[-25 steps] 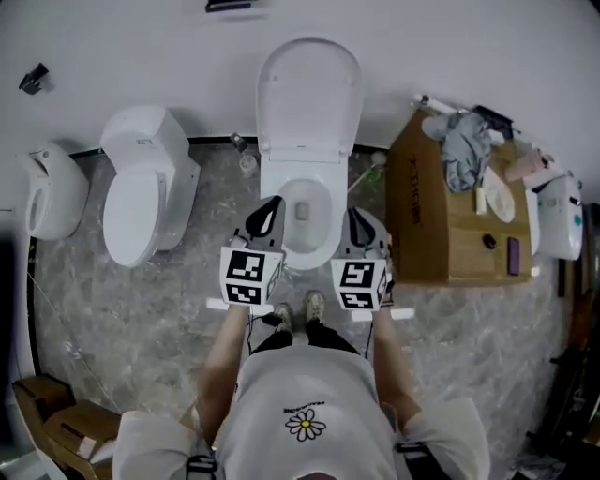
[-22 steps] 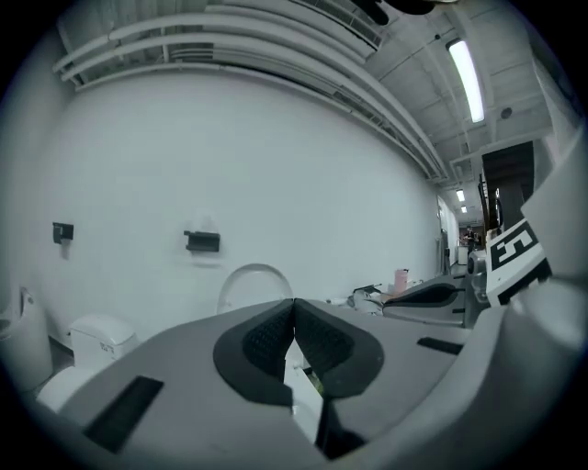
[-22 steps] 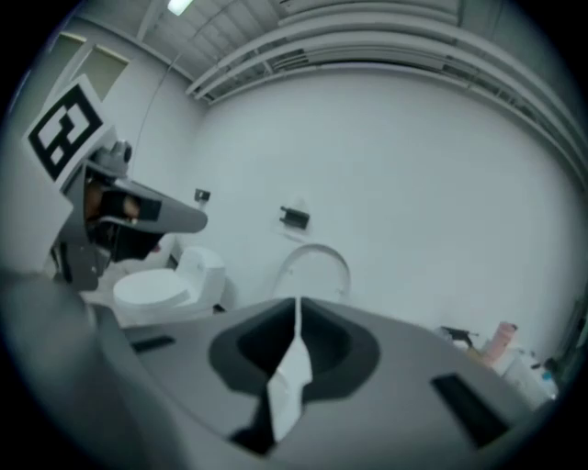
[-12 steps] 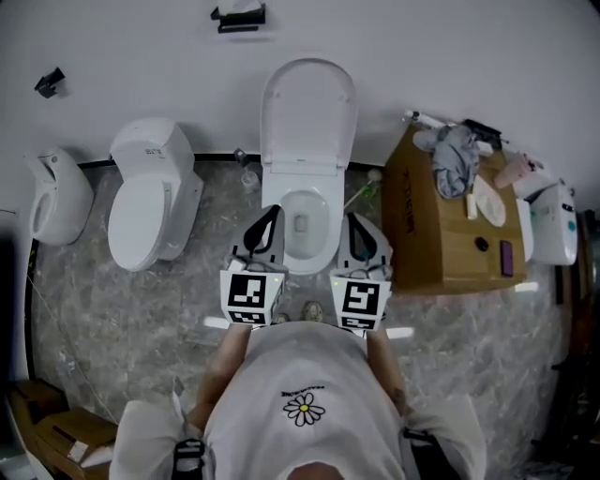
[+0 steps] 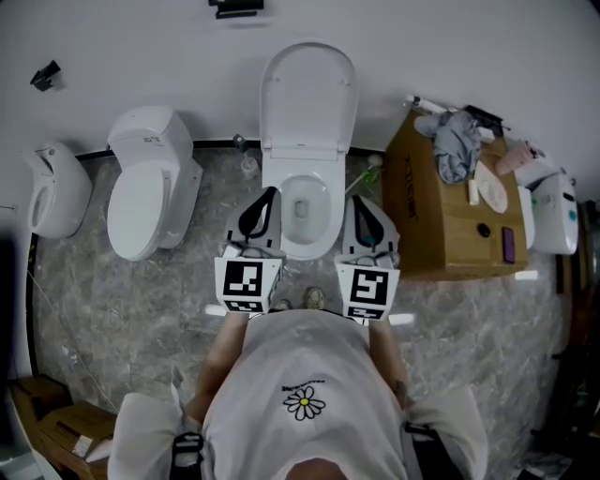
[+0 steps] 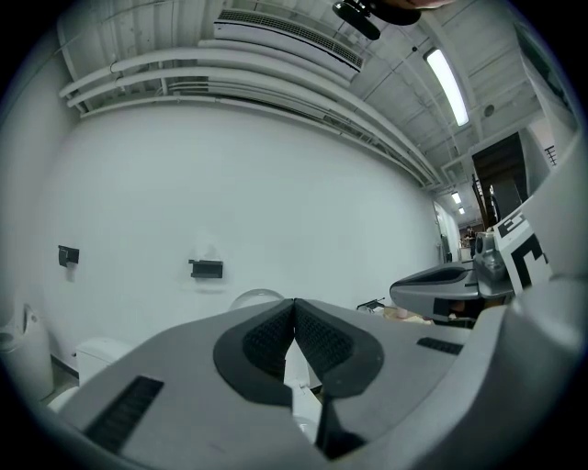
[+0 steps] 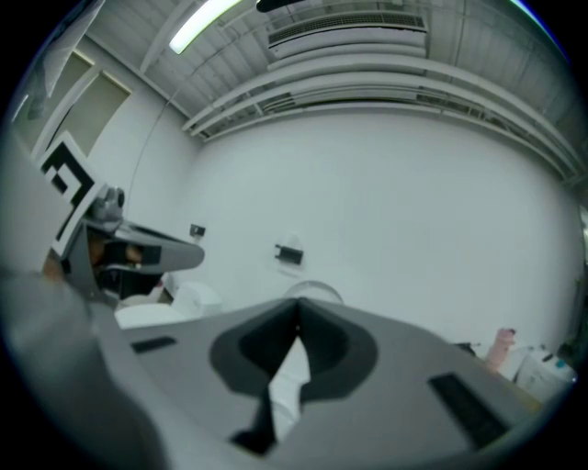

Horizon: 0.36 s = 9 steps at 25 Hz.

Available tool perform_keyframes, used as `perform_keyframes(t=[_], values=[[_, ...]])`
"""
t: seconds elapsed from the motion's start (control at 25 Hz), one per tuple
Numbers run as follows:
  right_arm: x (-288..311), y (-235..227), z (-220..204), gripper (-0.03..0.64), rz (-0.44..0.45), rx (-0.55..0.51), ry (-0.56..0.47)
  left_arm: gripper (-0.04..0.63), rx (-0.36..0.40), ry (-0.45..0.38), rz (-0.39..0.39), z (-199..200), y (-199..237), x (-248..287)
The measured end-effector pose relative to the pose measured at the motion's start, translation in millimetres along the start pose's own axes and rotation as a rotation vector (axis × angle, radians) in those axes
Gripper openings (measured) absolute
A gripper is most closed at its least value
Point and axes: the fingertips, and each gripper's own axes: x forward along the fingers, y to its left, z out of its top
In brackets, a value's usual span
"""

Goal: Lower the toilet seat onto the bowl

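Note:
The white toilet stands at the middle of the head view, its seat and lid upright against the wall above the open bowl. My left gripper hovers over the bowl's left rim and my right gripper over its right rim; both point at the wall. Each is shut with nothing between its jaws. In the left gripper view the shut left gripper lines up with the raised lid's rounded top. The right gripper likewise sits below the lid's top.
A second toilet and a white wall fixture stand to the left. A cardboard box with a cloth and small items on top stands close on the right. A black holder hangs above the lid. The person's shoes are just before the bowl.
Both grippers have come up a little in front of the bowl and stayed side by side. The seat and lid have not moved.

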Motion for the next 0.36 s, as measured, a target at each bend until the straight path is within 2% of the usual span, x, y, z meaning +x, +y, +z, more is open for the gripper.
perform_keyframes(t=[0.36], values=[[-5.1, 12.8, 8.5, 0.029, 0.000, -0.024, -0.004, 0.026, 0.004, -0.031, -0.016, 10.1, 8.7, -8.4]])
